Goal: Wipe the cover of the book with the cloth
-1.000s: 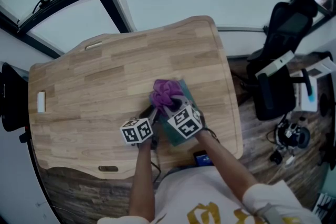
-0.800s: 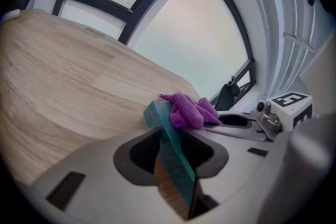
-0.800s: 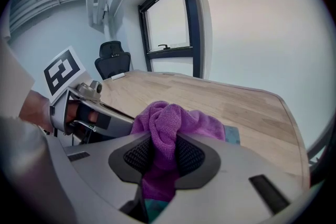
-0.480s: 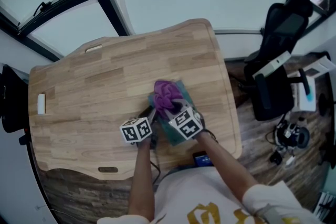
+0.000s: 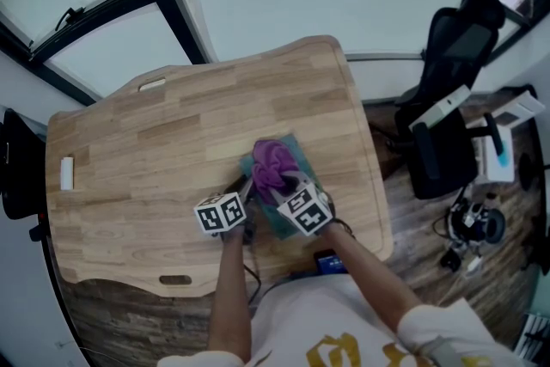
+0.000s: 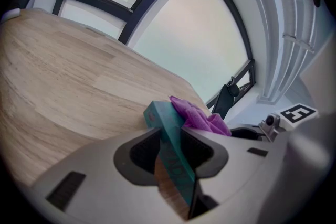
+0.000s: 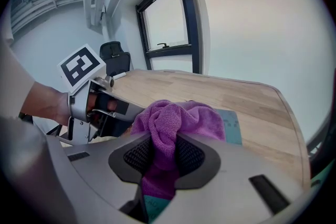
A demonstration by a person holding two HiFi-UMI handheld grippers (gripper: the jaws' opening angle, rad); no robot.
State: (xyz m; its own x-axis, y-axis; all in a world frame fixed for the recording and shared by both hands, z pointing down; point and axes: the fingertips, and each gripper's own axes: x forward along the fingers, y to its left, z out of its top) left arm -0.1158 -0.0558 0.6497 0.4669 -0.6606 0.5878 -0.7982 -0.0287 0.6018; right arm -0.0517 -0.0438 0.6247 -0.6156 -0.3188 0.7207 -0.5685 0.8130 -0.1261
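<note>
Book (image 5: 295, 152) pinned, cloth (image 5: 271, 163) bunched on its cover
It lies on the counter's (image 5: 155, 150) near right part, long axis pointing roughly away from the person; the left tool (image 6: 170, 157) clamps its near edge, the right tool (image 7: 163, 157) pinches the cloth. Both holds match a second ago.

the cloth (image 7: 173, 120) is bright purple, the book (image 6: 167, 136) teal. the table (image 5: 155, 142) is pale wood with streaky plank grain, the office chair (image 5: 447, 99) black.
</note>
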